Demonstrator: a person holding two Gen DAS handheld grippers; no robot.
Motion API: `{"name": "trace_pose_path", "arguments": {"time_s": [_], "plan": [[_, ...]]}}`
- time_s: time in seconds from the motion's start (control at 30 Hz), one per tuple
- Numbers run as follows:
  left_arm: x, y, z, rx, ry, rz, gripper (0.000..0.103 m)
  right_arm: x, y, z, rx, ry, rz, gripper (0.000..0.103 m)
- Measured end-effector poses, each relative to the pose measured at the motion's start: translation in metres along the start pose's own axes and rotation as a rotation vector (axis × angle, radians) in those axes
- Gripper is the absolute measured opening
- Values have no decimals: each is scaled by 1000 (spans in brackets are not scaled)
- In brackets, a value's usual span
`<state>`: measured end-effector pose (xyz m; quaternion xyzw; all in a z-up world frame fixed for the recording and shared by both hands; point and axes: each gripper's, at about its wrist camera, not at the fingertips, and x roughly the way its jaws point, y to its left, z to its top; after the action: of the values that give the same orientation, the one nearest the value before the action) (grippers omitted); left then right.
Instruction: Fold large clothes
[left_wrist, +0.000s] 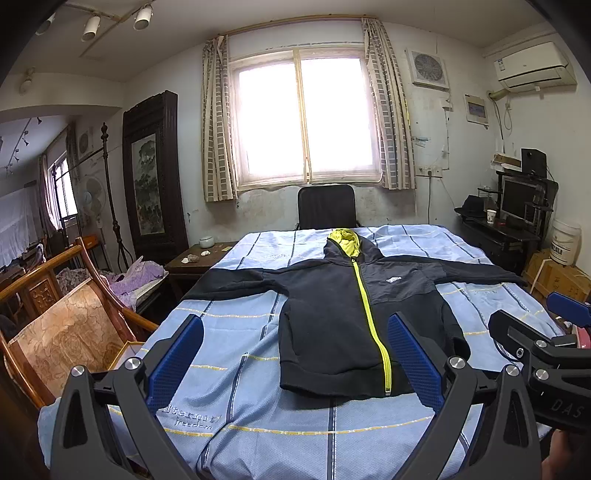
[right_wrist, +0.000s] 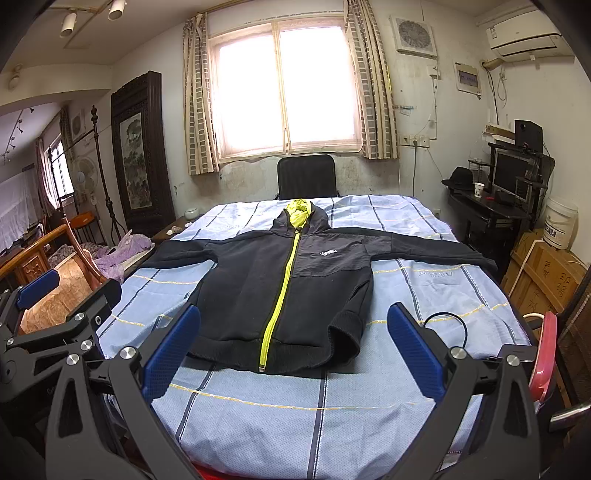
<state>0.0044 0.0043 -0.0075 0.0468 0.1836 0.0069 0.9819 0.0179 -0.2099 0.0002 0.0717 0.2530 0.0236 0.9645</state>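
Observation:
A black hooded jacket with a yellow-green zipper and hood lining lies flat, front up, on the table covered by a light blue checked sheet, sleeves spread to both sides. It also shows in the right wrist view. My left gripper is open and empty, above the near edge of the table before the hem. My right gripper is open and empty, also near the hem; it shows at the right in the left wrist view.
A black chair stands behind the table under the window. A wooden chair is at the left. A desk with a monitor, a white bucket and cardboard boxes are at the right. A black cable loop lies on the sheet.

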Motion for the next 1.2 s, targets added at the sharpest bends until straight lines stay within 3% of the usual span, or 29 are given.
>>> {"name": "trace_pose_path", "arguments": {"time_s": [1.2], "plan": [[2, 2, -1, -3, 7, -1, 100, -3, 5, -2, 5, 8, 6, 99]]}}
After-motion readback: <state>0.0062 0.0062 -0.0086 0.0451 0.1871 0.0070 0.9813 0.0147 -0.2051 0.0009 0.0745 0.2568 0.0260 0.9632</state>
